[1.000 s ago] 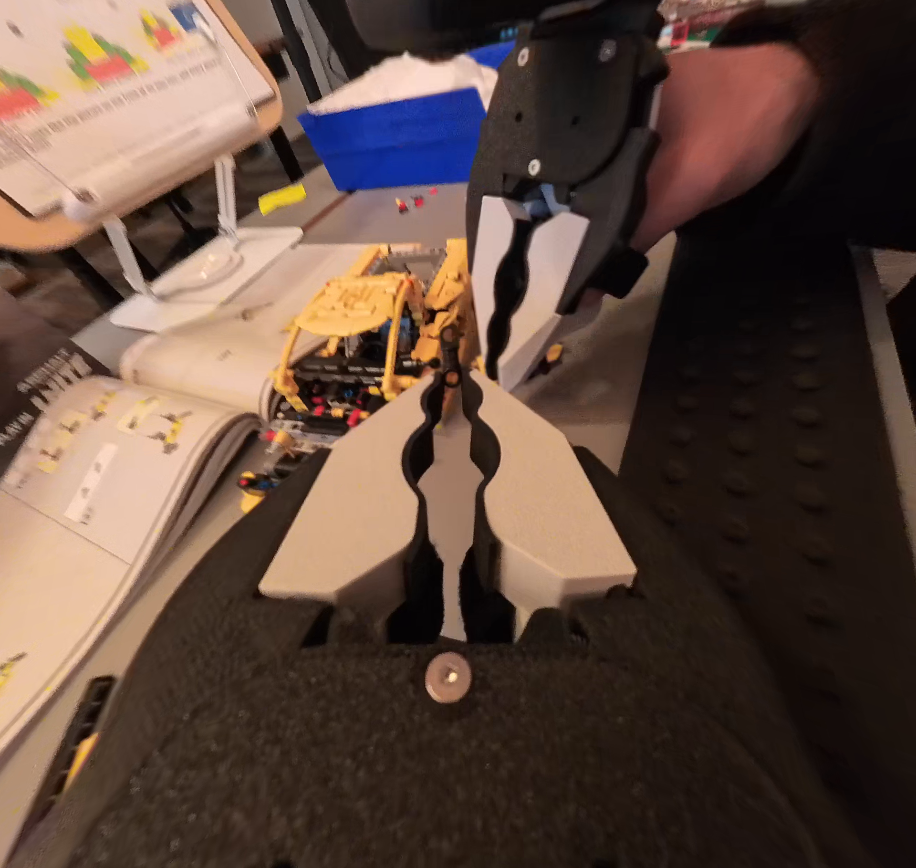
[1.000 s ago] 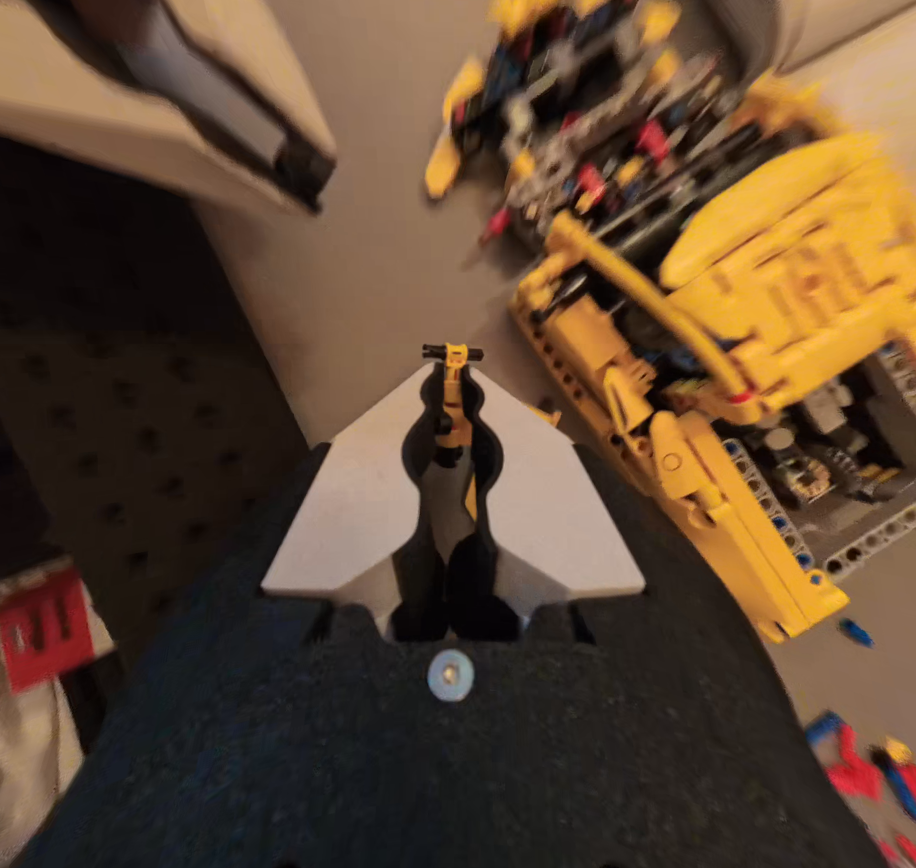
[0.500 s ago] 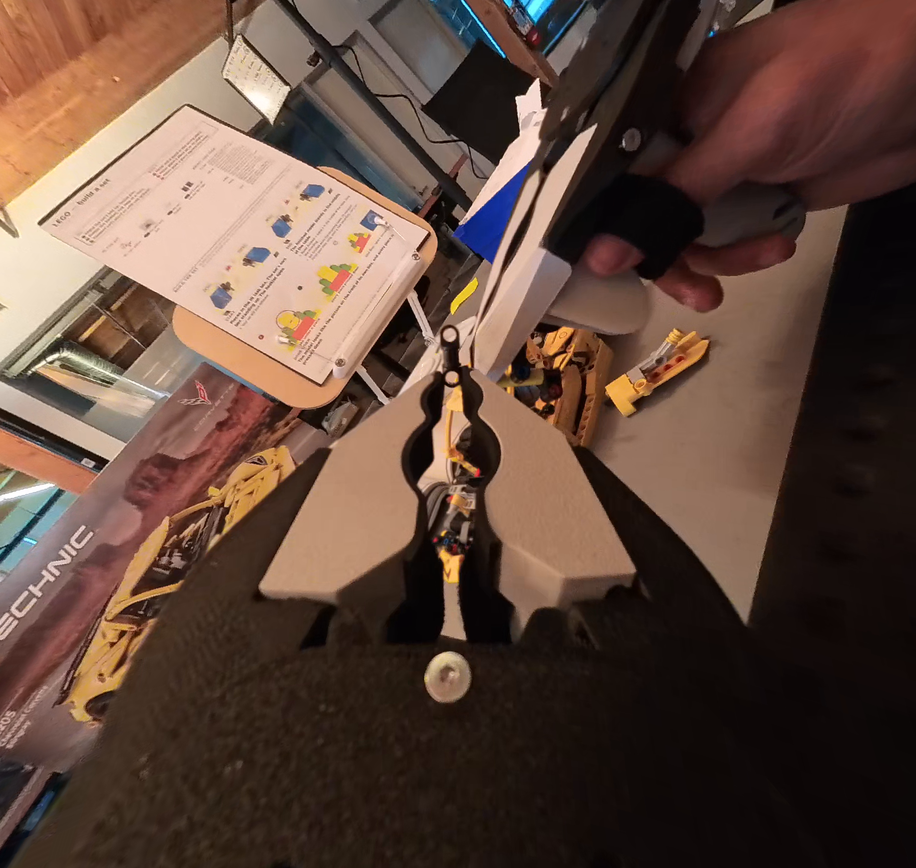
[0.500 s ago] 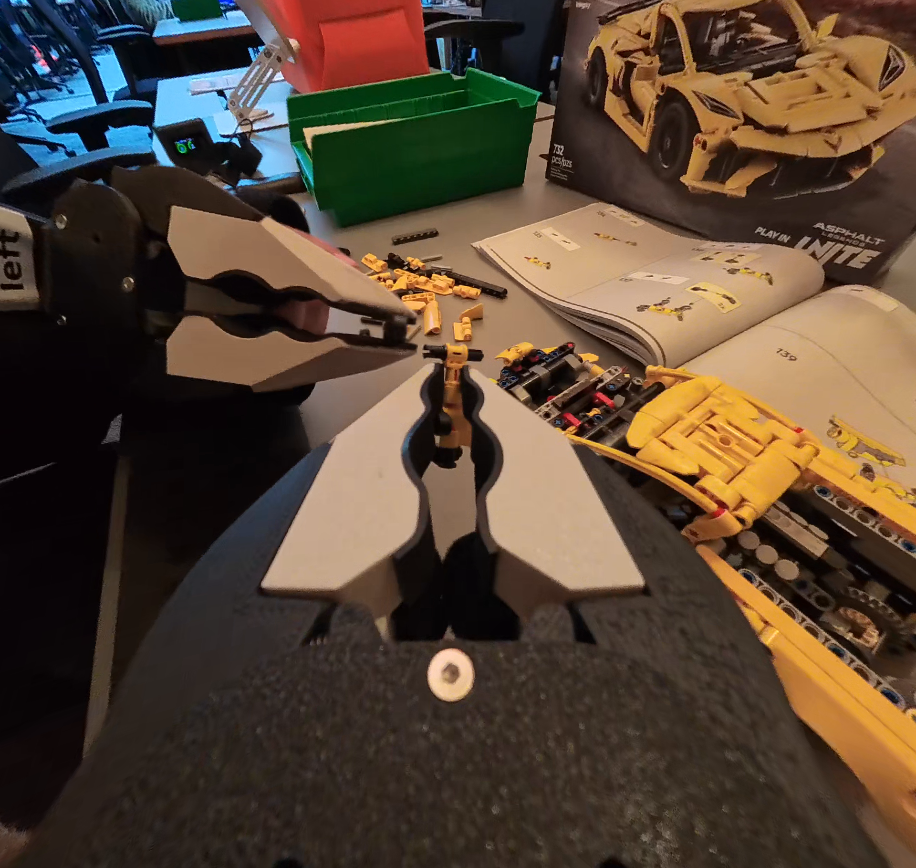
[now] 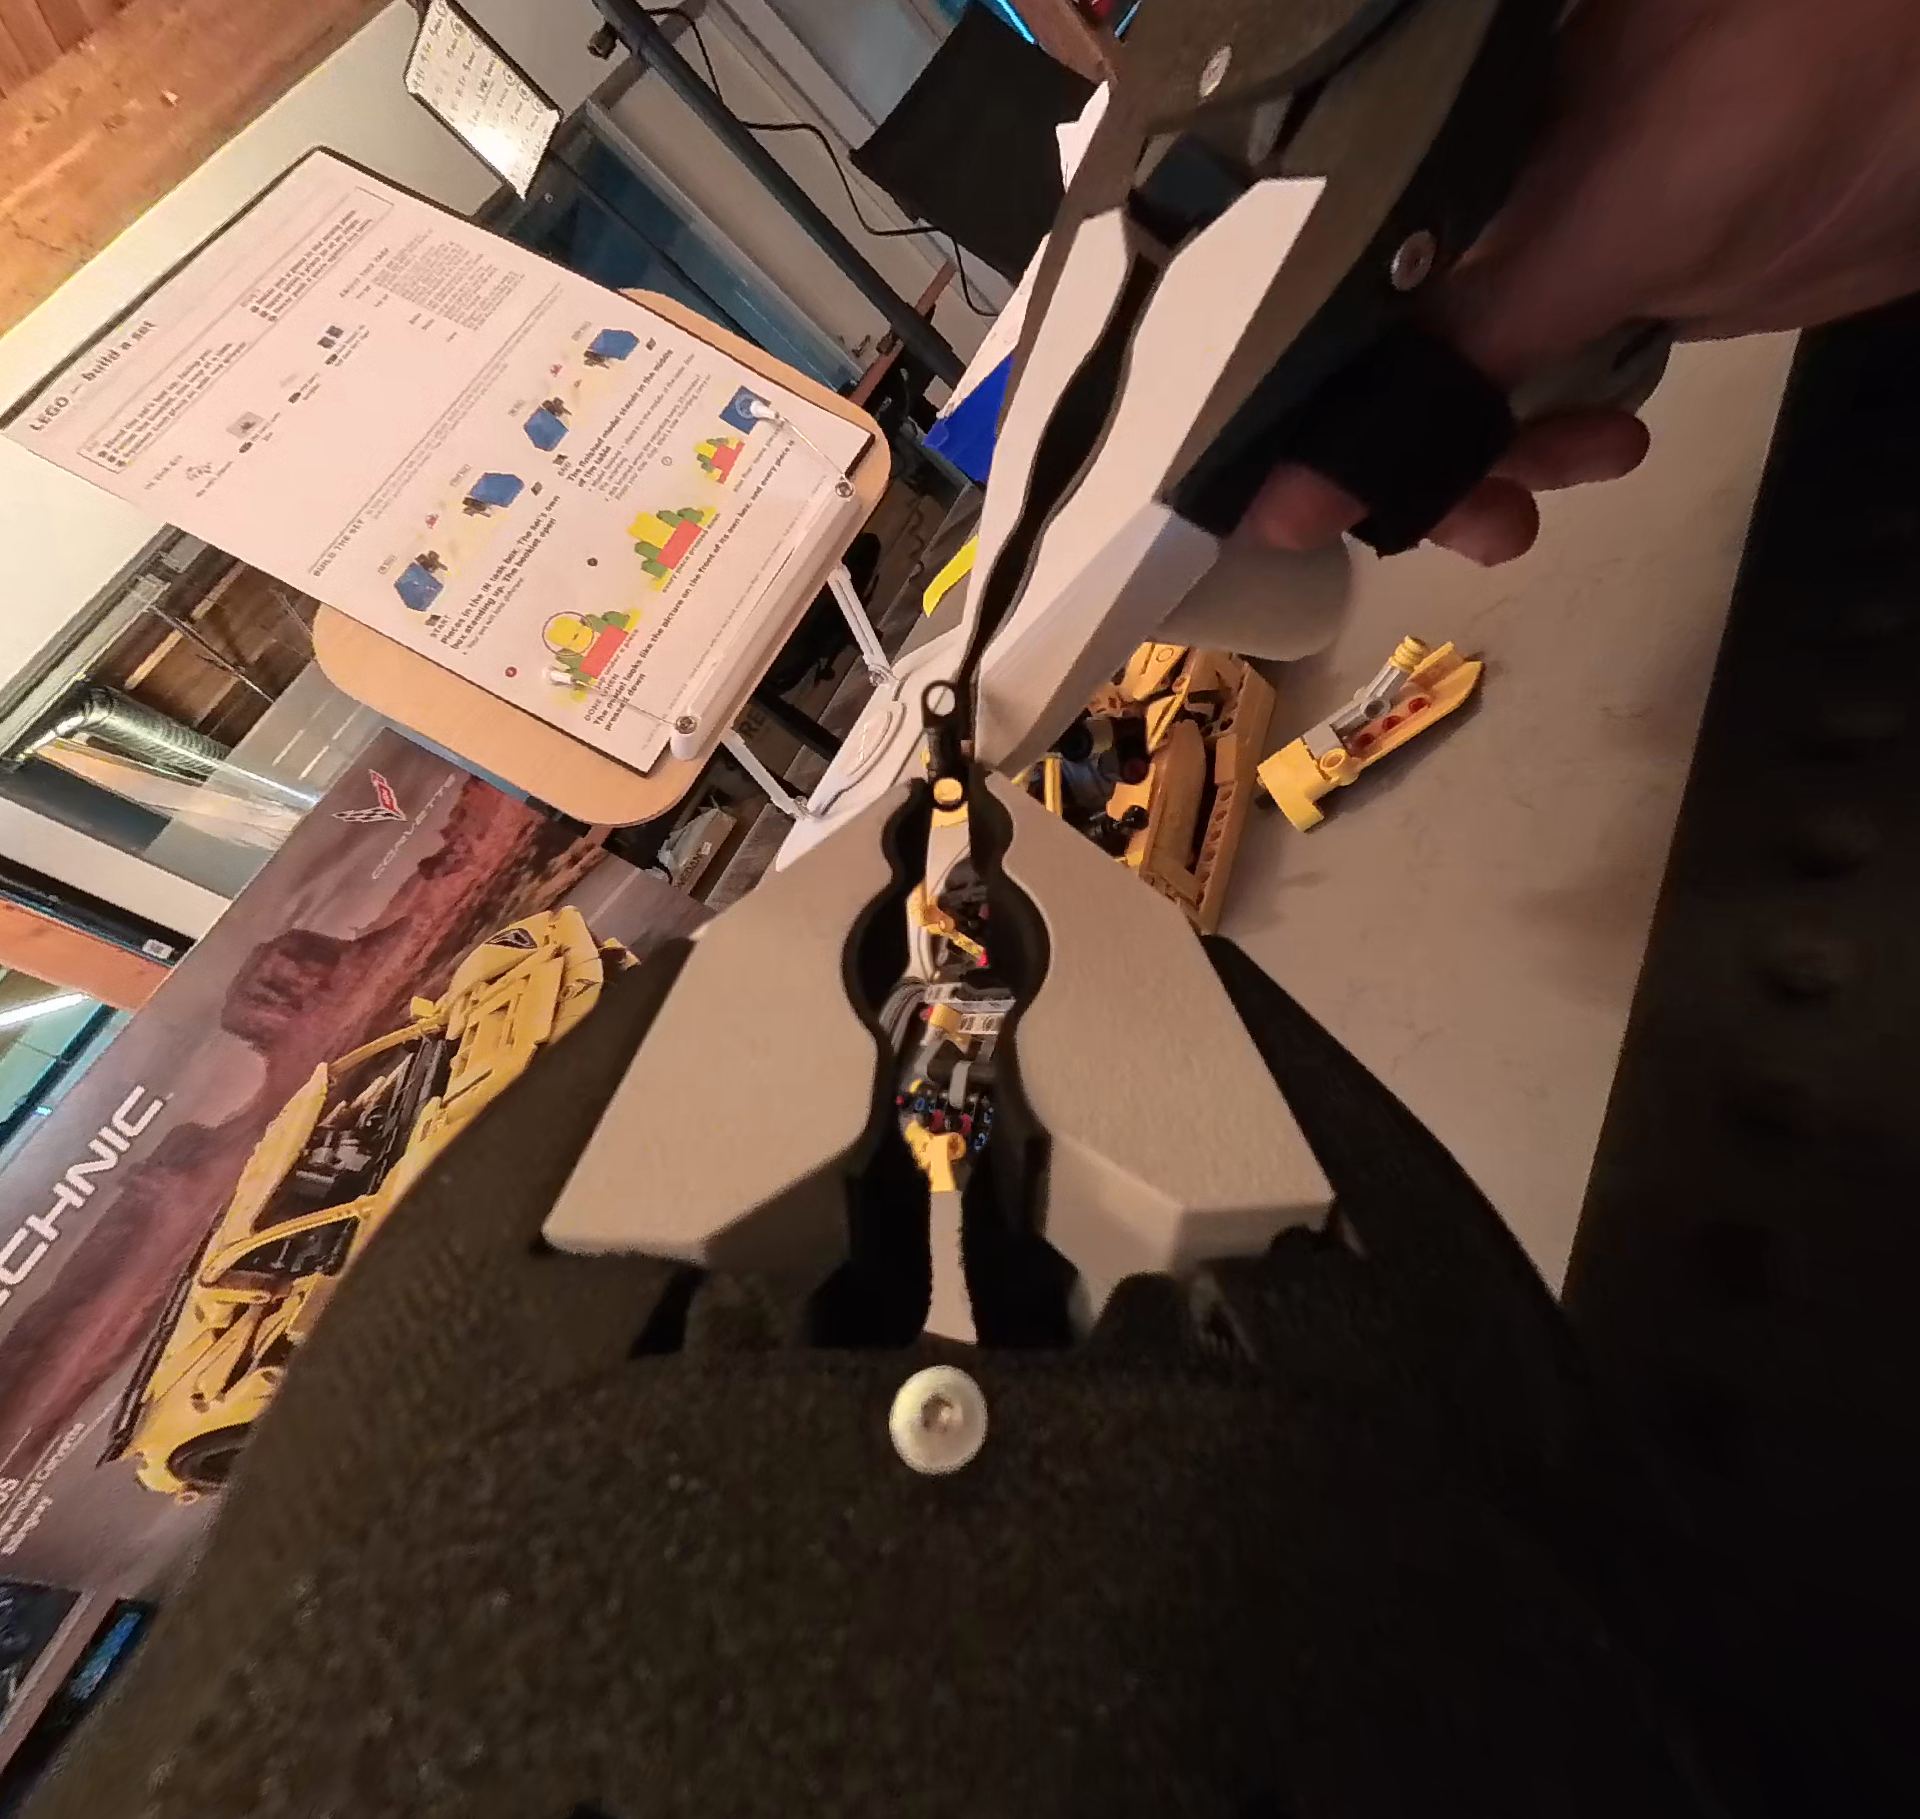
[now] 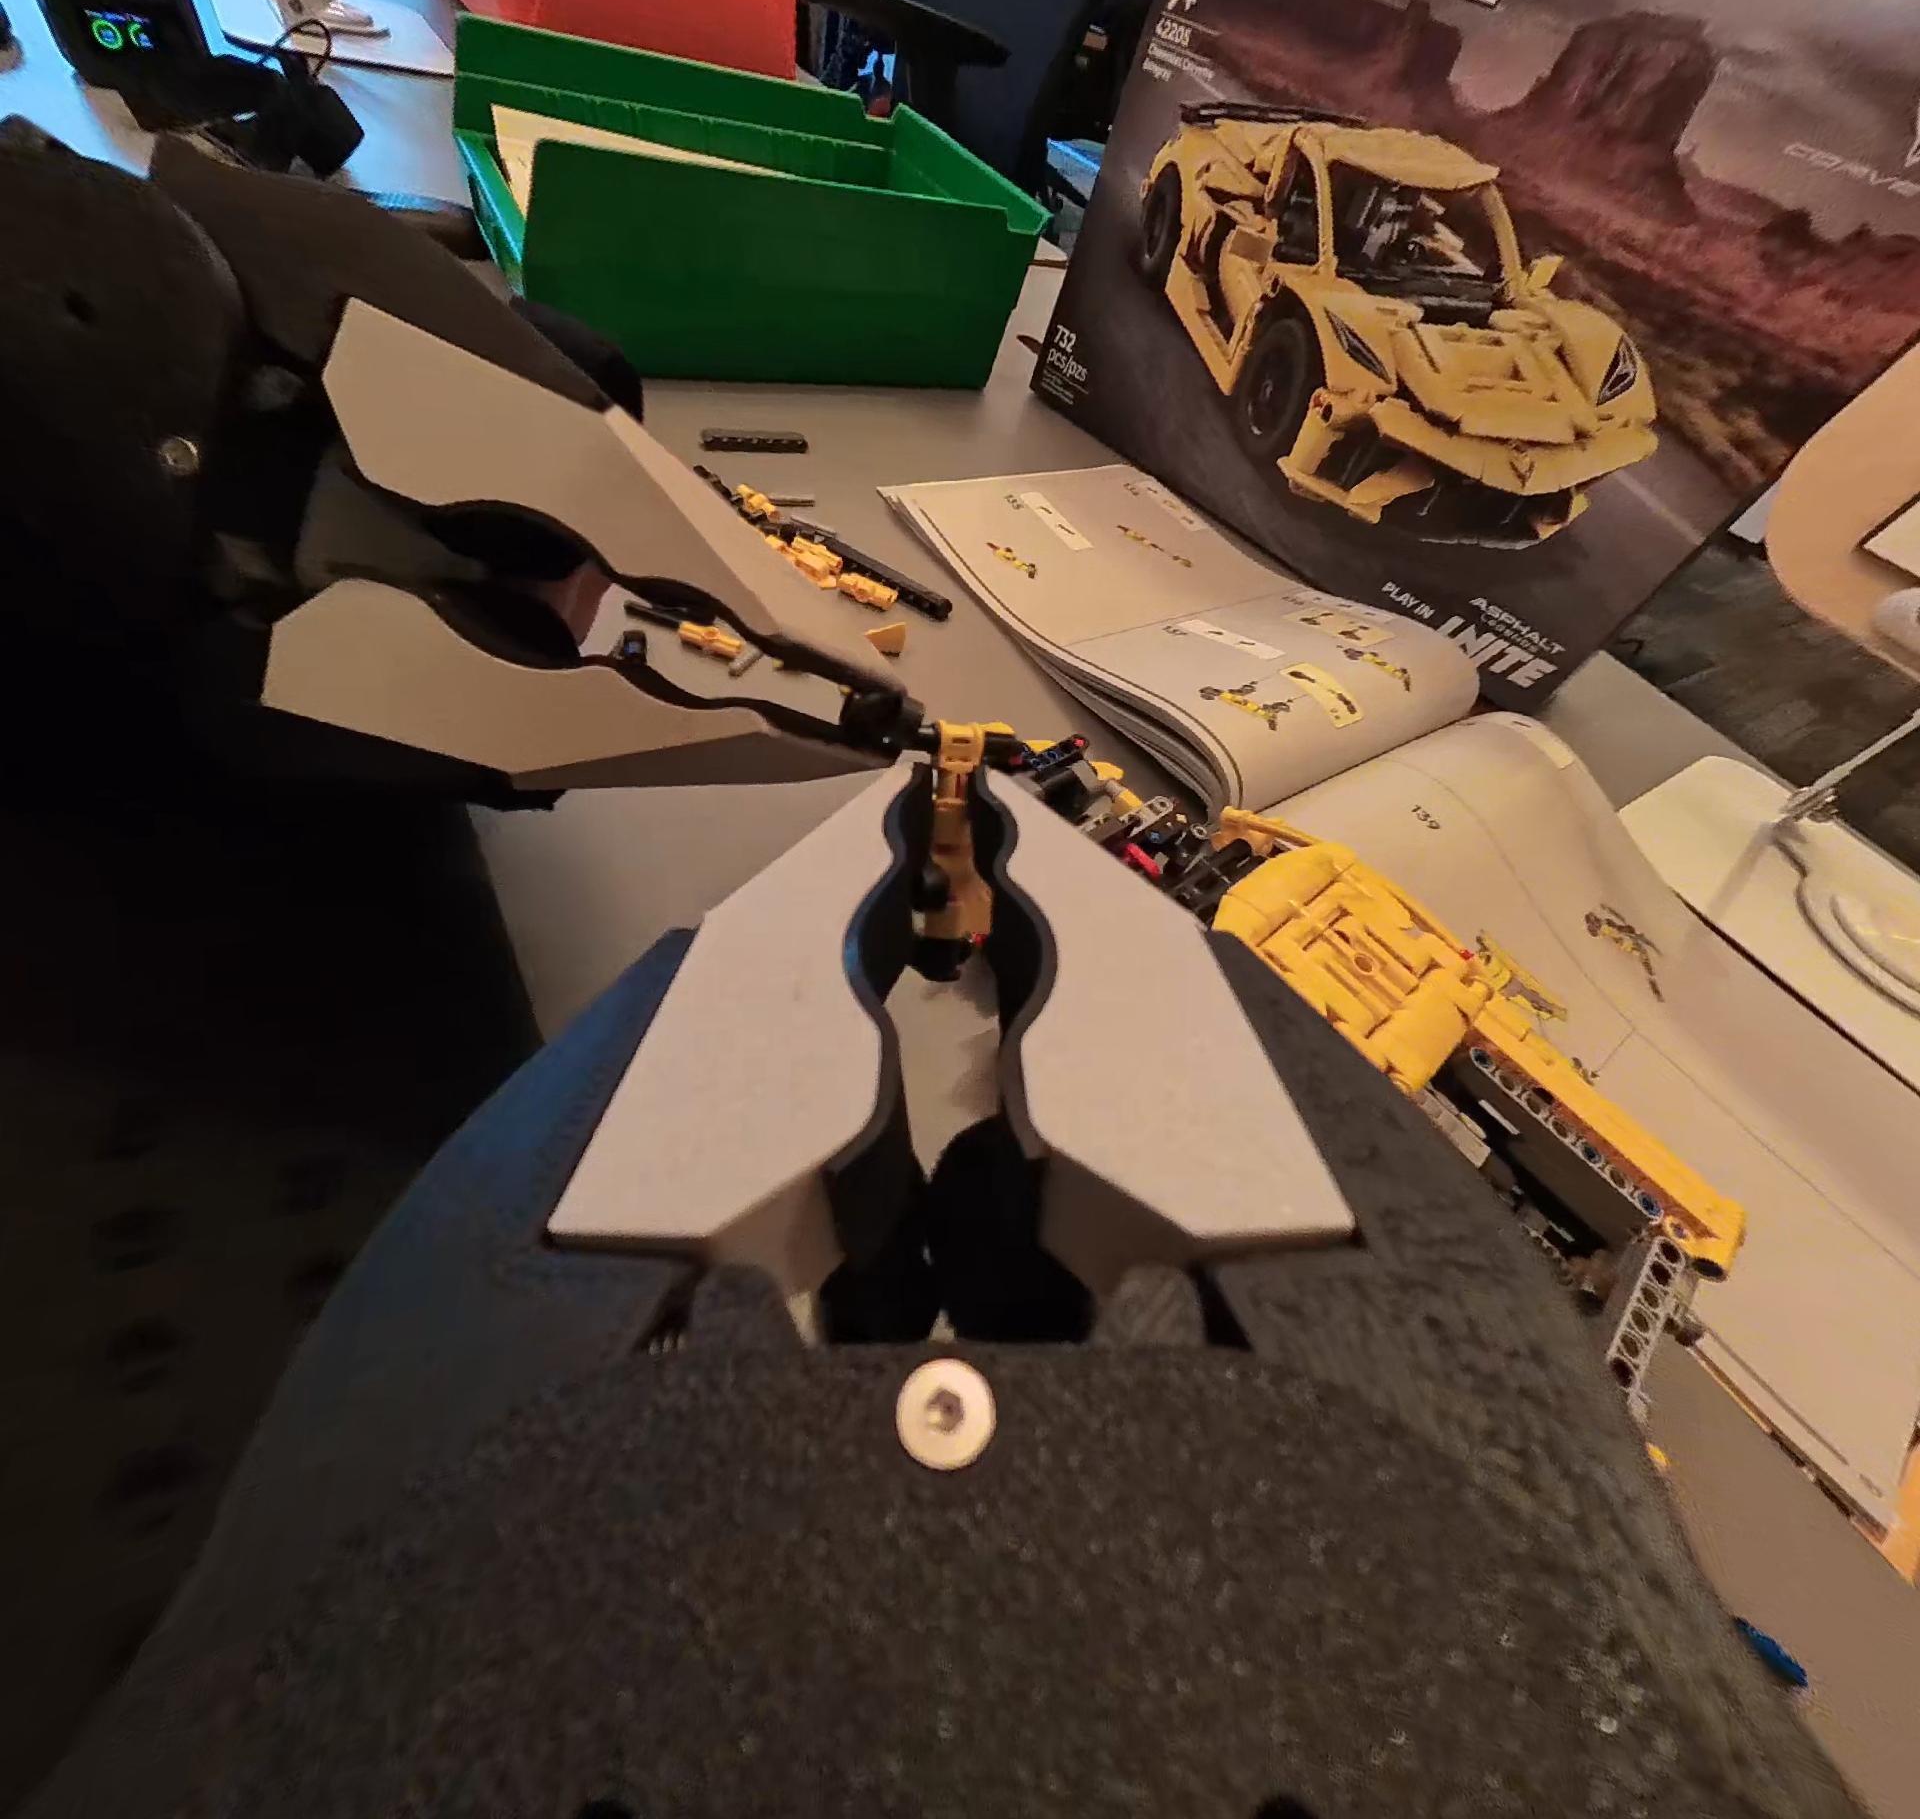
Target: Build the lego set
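The right gripper [image 6: 948,782] is clamped on one small yellow connector piece [image 6: 951,870]. The piece sits in the channel between the two grey fingers, with its long axis running along the fingers toward 12 o'clock. Its yellow head protrudes just past the fingertips and carries one black pin [image 6: 883,713] lying crosswise, pointing toward 9 o'clock.

The left gripper [image 6: 868,699] enters the right wrist view from 9 o'clock. Its two fingers are closed at the tips on the outer end of that black pin.

In the left wrist view, the black pin [image 5: 940,741] stands at the tips of the left gripper [image 5: 951,793], pointing to 12 o'clock. The right gripper [image 5: 977,720] descends from 1 o'clock, held by one hand [image 5: 1714,138].

Count on the grey table [image 6: 623,865]:
- One partly built yellow car model [image 6: 1382,980] at 3 o'clock of the right fingertips.
- One open instruction booklet [image 6: 1195,616] at 1 o'clock.
- One set box [image 6: 1455,242] upright behind the booklet.
- One green bin [image 6: 758,263] at 11 o'clock.
- One separate yellow sub-assembly [image 5: 1371,730], in the left wrist view.
- Loose yellow and black parts [image 6: 821,564]; number cannot be told.
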A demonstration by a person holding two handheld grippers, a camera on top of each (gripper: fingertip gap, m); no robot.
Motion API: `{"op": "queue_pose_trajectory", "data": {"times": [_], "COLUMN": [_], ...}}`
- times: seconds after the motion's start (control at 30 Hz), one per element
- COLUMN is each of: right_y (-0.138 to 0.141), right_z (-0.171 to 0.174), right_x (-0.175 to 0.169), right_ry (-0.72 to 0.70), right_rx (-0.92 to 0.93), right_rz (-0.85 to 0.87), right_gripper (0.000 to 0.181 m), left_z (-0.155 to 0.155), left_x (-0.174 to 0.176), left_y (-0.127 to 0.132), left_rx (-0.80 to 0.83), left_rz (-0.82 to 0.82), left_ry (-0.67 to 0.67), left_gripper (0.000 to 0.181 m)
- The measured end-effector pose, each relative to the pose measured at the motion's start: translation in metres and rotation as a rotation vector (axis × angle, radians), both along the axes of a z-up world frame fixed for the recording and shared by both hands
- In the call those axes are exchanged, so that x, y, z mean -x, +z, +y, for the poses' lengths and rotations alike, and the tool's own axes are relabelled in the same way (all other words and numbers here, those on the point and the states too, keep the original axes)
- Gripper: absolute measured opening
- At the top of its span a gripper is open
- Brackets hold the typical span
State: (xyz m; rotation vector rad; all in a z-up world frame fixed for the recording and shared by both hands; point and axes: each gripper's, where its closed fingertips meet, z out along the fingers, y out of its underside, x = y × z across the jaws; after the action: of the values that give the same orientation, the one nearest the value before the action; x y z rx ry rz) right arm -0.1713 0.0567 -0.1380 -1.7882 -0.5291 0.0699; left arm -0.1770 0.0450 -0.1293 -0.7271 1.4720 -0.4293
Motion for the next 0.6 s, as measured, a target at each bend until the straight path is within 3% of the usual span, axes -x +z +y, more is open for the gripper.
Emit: {"op": "queue_pose_trajectory", "data": {"times": [0.13, 0.2, 0.27, 0.33, 0.43, 0.6], "right_y": [-0.007, -0.015, -0.039, -0.078, -0.099, -0.1], "right_z": [-0.001, 0.002, -0.003, -0.024, -0.044, -0.044], "right_x": [0.007, -0.005, -0.01, -0.019, -0.02, -0.012], "right_ry": [0.041, -0.039, -0.046, -0.066, -0.082, -0.078], "right_rx": [0.047, 0.084, 0.267, 0.589, 0.752, 0.741], "right_rz": [0.031, -0.022, -0.066, -0.139, -0.133, -0.037], "right_gripper": [0.006, 0.006, 0.006, 0.006, 0.006, 0.007], "left_z": [0.014, 0.009, 0.015, 0.027, 0.036, 0.038], "left_x": [0.001, 0.002, 0.001, 0.002, 0.003, 0.004], "left_y": [-0.002, 0.001, -0.002, -0.003, -0.007, -0.009], "left_rx": [0.029, 0.066, 0.087, 0.139, 0.233, 0.227], "left_rz": [0.013, -0.003, 0.009, 0.014, 0.03, 0.037], "left_ry": [0.061, 0.023, 0.049, 0.09, 0.099, 0.114], "left_gripper": [0.007, 0.007, 0.006, 0.006, 0.006, 0.006]}}
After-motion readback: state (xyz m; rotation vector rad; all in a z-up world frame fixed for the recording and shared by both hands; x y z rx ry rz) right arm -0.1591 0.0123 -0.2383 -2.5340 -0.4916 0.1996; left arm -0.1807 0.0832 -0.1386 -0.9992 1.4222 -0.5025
